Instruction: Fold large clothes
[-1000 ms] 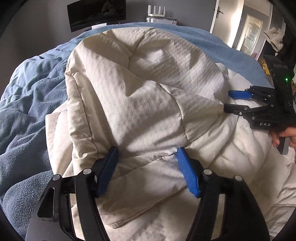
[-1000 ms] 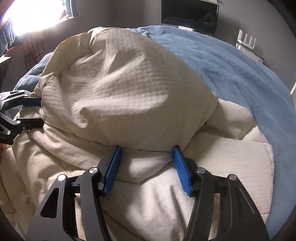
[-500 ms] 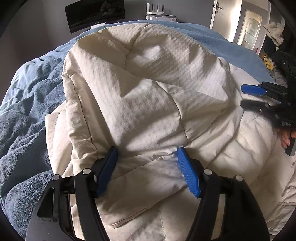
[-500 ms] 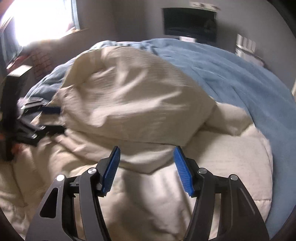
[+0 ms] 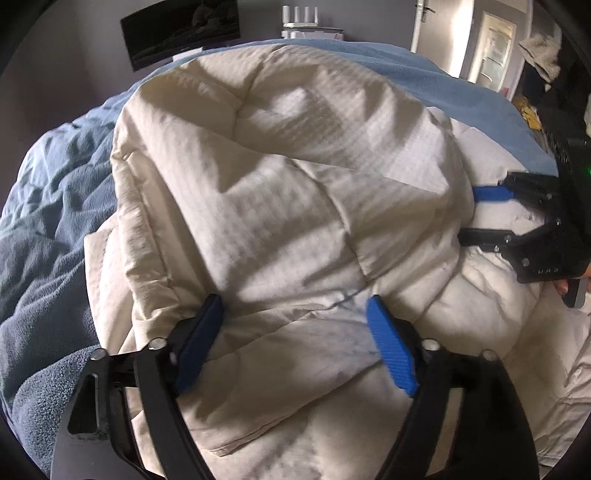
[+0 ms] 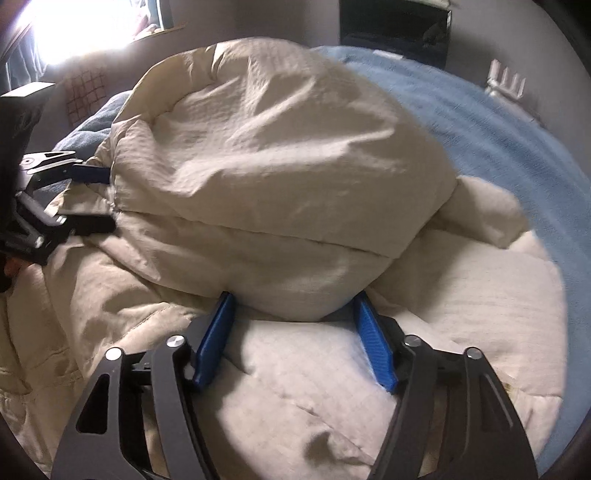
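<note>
A large cream quilted comforter (image 5: pixel 280 192) lies bunched on the bed, a thick folded-over mound on top of its flat lower layer; it also shows in the right wrist view (image 6: pixel 273 155). My left gripper (image 5: pixel 295 332) is open, its blue pads either side of the mound's near edge, closed on nothing. My right gripper (image 6: pixel 295 328) is open too, its pads straddling the bulging near end of the mound. Each gripper shows in the other's view, the right one (image 5: pixel 476 214) at the mound's right edge, the left one (image 6: pixel 99 199) at its left edge.
A blue fleece blanket (image 5: pixel 44 236) covers the bed under the comforter and also shows in the right wrist view (image 6: pixel 480 122). A dark screen (image 5: pixel 181 33) hangs on the far wall. A doorway (image 5: pixel 495 48) is at the back right, a bright window (image 6: pixel 85 22) at the left.
The right gripper pulled back from the mound half a second ago and has now come in again, pads around its bulging end. The mound has shifted slightly. The left gripper has hardly moved.
</note>
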`<state>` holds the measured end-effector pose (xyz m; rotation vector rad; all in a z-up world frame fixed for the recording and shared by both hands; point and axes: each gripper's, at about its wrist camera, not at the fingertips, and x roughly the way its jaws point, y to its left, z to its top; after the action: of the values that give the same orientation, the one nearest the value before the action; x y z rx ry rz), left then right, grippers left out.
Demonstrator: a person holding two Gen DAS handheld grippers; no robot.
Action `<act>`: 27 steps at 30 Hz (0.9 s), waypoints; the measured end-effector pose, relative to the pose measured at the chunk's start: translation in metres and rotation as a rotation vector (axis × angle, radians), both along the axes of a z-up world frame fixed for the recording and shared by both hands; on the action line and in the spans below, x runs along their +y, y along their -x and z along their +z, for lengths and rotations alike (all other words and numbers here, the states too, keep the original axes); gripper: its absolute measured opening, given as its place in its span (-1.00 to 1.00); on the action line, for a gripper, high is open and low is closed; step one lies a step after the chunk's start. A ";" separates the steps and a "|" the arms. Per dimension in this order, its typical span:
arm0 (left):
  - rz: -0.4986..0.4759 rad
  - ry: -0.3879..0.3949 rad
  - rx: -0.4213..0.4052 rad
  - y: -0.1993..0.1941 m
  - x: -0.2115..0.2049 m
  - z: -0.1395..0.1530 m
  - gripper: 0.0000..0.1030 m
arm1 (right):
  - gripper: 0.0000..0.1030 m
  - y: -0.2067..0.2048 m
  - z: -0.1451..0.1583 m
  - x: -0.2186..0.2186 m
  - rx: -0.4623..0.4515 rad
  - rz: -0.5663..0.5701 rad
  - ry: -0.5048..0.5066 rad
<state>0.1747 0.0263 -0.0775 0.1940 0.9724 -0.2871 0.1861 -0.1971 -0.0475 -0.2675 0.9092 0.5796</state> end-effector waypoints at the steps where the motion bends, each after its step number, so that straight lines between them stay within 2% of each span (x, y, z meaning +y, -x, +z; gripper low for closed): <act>1: -0.005 -0.012 -0.012 0.003 -0.003 0.001 0.60 | 0.41 0.007 0.005 -0.002 -0.038 -0.021 0.019; 3: -0.009 -0.041 -0.044 0.013 -0.008 0.006 0.72 | 0.46 0.027 0.021 -0.007 -0.109 -0.041 0.012; 4: -0.013 -0.053 -0.058 0.020 -0.012 0.010 0.86 | 0.53 0.035 0.033 -0.012 -0.134 -0.045 -0.018; 5: -0.019 -0.064 -0.069 0.026 -0.015 0.013 0.89 | 0.62 0.043 0.042 -0.017 -0.148 -0.052 -0.044; 10: -0.090 -0.133 -0.131 0.063 -0.034 0.028 0.87 | 0.85 0.087 0.096 -0.054 -0.227 -0.138 -0.143; 15: -0.146 -0.187 -0.211 0.105 -0.050 0.042 0.87 | 0.85 0.148 0.146 -0.101 -0.401 -0.280 -0.180; 18: -0.152 -0.215 -0.258 0.123 -0.051 0.051 0.87 | 0.85 0.169 0.164 -0.120 -0.460 -0.380 -0.187; 21: -0.129 -0.179 -0.284 0.136 -0.040 0.063 0.87 | 0.85 0.174 0.175 -0.134 -0.460 -0.426 -0.196; 27: -0.010 -0.079 -0.300 0.167 -0.007 0.098 0.87 | 0.85 0.192 0.190 -0.144 -0.393 -0.407 -0.251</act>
<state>0.0080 0.0194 0.0203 0.3052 0.6864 -0.2212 -0.0058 -0.3406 0.1429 0.0352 0.4825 0.2439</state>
